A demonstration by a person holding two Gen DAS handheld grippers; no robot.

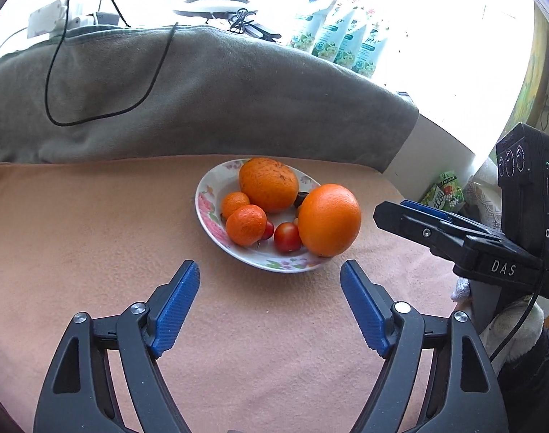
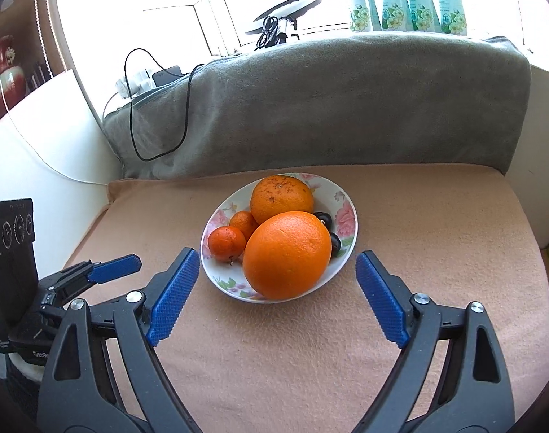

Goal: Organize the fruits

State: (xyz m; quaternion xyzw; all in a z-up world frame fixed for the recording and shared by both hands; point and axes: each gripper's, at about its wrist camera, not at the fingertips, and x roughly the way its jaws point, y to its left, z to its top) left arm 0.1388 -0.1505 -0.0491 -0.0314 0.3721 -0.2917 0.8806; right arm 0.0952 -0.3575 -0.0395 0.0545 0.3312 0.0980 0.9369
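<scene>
A floral white plate point(image 1: 211, 213) point(image 2: 346, 222) sits on the peach blanket and holds the fruit. A big smooth orange point(image 1: 328, 219) point(image 2: 287, 254) rests at its near right rim. A speckled orange point(image 1: 268, 184) point(image 2: 281, 198) lies behind it. Two small mandarins point(image 1: 245, 224) point(image 2: 226, 243) lie at the left. Cherry tomatoes point(image 1: 287, 237) and dark plums point(image 2: 325, 220) fill the gaps. My left gripper point(image 1: 269, 276) is open and empty just in front of the plate. My right gripper point(image 2: 278, 265) is open and empty, its fingers either side of the plate's near edge; it shows in the left wrist view point(image 1: 411, 213).
The peach blanket point(image 1: 94, 252) point(image 2: 436, 234) covers the surface. A grey towel point(image 1: 202, 101) point(image 2: 328, 108) drapes the back, with a black cable point(image 1: 58, 83) on it. Green-white packets point(image 1: 343, 32) point(image 2: 408, 0) stand by the window. The left gripper shows at left point(image 2: 112, 269).
</scene>
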